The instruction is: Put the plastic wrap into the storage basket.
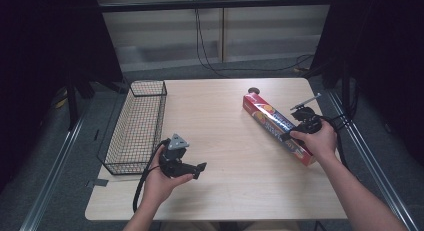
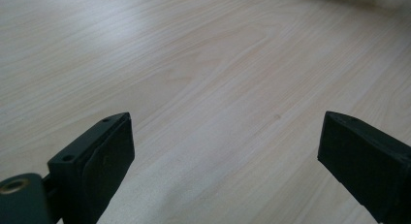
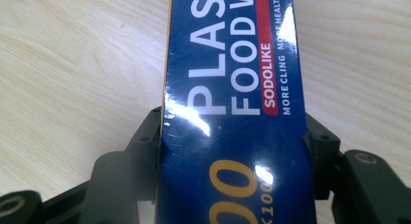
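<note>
A long red and blue box of plastic food wrap (image 1: 276,127) lies slantwise on the right half of the wooden table (image 1: 225,121). My right gripper (image 1: 292,135) is shut on that box near its middle; in the right gripper view both black jaws press against the sides of the blue box (image 3: 232,112). My left gripper (image 1: 199,170) rests low over the front left of the table, held in a hand, its jaws pointing right. In the left gripper view the left gripper (image 2: 225,151) is open, with bare wood between the jaws.
A black wire basket (image 1: 136,126), with nothing in it, stands along the table's left edge, just beyond the left hand. A small dark round object (image 1: 253,90) sits at the box's far end. Cables (image 1: 210,51) run across the floor behind the table.
</note>
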